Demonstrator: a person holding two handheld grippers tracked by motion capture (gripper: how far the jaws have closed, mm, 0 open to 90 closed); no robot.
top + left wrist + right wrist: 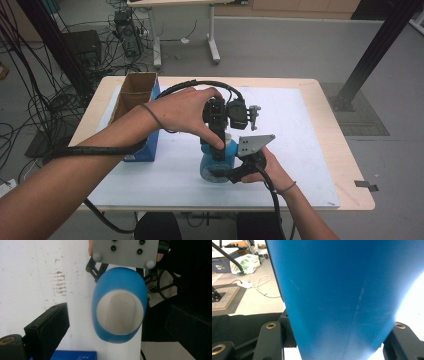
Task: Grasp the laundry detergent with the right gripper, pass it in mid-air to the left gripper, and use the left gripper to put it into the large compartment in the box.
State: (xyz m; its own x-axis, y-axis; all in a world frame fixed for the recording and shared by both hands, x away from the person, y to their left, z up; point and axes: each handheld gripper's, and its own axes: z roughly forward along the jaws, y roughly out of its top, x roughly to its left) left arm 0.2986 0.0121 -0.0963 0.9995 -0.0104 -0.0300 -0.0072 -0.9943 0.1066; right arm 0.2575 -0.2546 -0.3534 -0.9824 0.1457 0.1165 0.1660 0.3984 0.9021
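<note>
**Blue cup pinned, second pair of tongs poised above**

Right up close in the right gripper view: blue cup (342, 297) wall wedged between the two black jaws, so right tongs (239, 167) clamped on the cup's side, low down. Cup squashed to an oval, sitting mid-surface on the white mat (300, 140), just beside the open cardboard box (136, 95). Left tongs (218, 147) hanging over the rim, jaws spread wide, gripping nothing, looking straight down into the pale inside. Judging by this: steadying step in hand. Next up, probably, lowering the left tongs onto the rim, gently, without crushing the cup further or knocking it loose.
</note>
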